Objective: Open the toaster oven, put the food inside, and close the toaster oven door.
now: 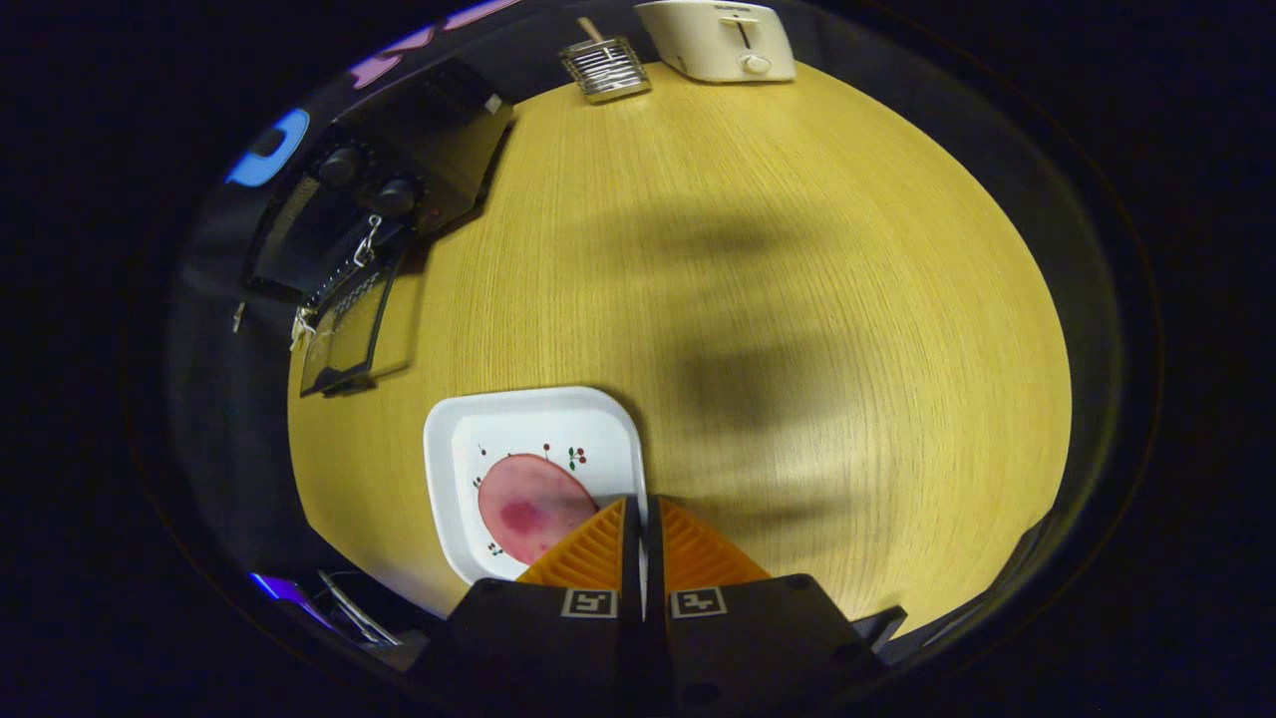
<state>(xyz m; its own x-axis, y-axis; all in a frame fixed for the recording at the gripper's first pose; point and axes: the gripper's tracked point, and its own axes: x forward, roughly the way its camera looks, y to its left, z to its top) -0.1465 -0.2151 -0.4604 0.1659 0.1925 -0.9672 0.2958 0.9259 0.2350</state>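
Observation:
A black toaster oven (419, 140) stands at the table's far left, its two knobs facing me. Its glass door (347, 334) is folded down open over the tabletop. A white square plate (608, 419) with small cherry prints lies just ahead of my fingers, to their left. On it rests a round pink slice of meat (533, 504), partly hidden behind my left finger. My gripper (641, 514) hangs high above the plate's right rim, fingers shut together with nothing visibly held between them.
A cream pop-up toaster (720, 40) and a small metal wire rack with a wooden handle (605, 68) stand at the far edge of the yellow wooden table (797, 299). Shadows fall across the table's middle.

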